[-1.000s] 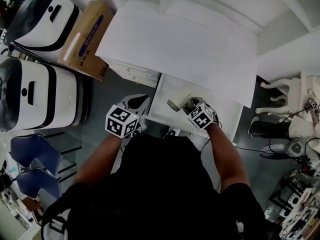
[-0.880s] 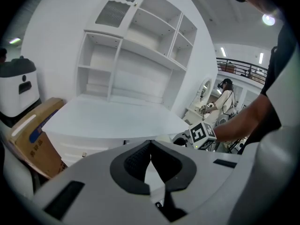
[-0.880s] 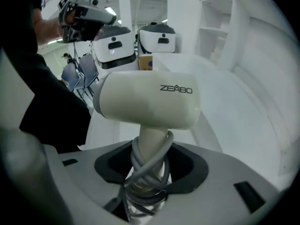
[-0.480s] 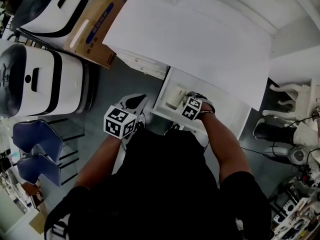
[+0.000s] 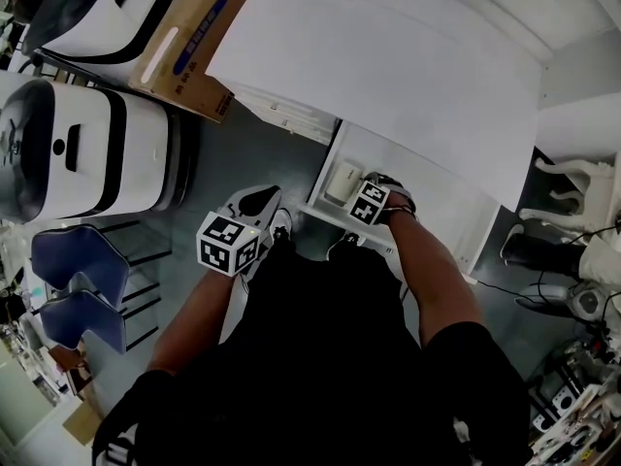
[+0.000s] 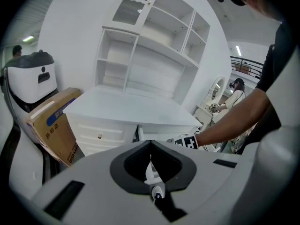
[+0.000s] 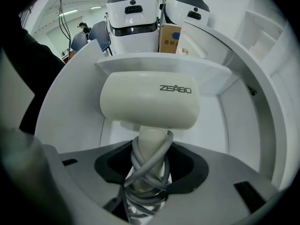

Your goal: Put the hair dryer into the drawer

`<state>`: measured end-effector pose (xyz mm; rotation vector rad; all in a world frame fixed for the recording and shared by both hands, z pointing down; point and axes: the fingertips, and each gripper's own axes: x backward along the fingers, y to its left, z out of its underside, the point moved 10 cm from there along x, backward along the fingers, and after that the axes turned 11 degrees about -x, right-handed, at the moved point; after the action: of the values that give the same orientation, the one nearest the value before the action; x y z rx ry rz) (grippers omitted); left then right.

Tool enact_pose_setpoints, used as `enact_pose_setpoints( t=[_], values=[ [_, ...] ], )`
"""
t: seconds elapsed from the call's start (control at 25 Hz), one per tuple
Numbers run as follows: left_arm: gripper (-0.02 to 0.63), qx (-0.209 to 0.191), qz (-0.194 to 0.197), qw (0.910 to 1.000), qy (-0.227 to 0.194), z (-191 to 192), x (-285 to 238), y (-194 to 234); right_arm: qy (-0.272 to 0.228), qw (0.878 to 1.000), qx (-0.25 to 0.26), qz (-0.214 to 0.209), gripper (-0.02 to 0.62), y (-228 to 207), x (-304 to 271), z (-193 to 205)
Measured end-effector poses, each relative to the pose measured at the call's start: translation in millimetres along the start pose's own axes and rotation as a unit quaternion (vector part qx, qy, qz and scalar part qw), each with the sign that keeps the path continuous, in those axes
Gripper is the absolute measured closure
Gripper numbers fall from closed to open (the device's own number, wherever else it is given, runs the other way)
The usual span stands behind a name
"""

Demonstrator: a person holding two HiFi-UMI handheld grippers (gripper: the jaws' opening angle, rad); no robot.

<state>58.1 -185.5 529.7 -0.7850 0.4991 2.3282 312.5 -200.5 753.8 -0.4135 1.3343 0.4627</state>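
Observation:
A cream hair dryer (image 7: pixel 150 102), its grey cord wound round the handle, is inside the open white drawer (image 7: pixel 220 121). My right gripper (image 7: pixel 151 156) is shut on that handle. In the head view the hair dryer (image 5: pixel 342 180) lies at the left end of the drawer (image 5: pixel 437 202), with the right gripper (image 5: pixel 361 194) just behind it. My left gripper (image 5: pixel 260 200) hangs over the grey floor to the left of the drawer. In the left gripper view, the left gripper (image 6: pixel 150 143) has its jaws together with nothing between them.
The white desk top (image 5: pixel 388 56) overhangs the drawer. A cardboard box (image 5: pixel 189 42) leans at the desk's left, beside two white machines (image 5: pixel 68 158). Blue chairs (image 5: pixel 78 280) stand at far left and a white ornate chair (image 5: pixel 582 178) at right. The person's shoes (image 5: pixel 279 226) are below the drawer front.
My right gripper has carried the hair dryer a little forward and down into the drawer's left end. The left gripper has hardly moved.

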Motion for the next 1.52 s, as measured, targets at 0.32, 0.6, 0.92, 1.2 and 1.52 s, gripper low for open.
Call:
enact_pose_setpoints(
  t=[0.32,0.6,0.92,1.2,1.52],
  values=[
    [0.595,0.011,-0.012,0.9999,0.003,7.7,8.2,5.1,0.006,1.000,0.002,0.003,0.377,0.0,-12.6,1.0],
    [0.595,0.017,-0.013,0.9998,0.000,10.2,9.6,8.0,0.008,1.000,0.013,-0.013,0.377,-1.4,-14.5,-0.5],
    [0.595,0.017,-0.014,0.9998,-0.003,11.6,13.4,10.6,0.013,1.000,0.021,-0.017,0.377,-0.6,-15.6,-1.8],
    [0.595,0.015,-0.015,0.9997,-0.006,14.5,22.6,13.1,0.019,0.999,0.034,-0.017,0.377,0.1,-15.4,-3.7],
    [0.595,0.011,-0.006,0.9999,-0.011,17.9,32.3,18.3,0.018,0.999,0.034,0.011,0.376,4.5,-3.3,-2.6]
  ],
)
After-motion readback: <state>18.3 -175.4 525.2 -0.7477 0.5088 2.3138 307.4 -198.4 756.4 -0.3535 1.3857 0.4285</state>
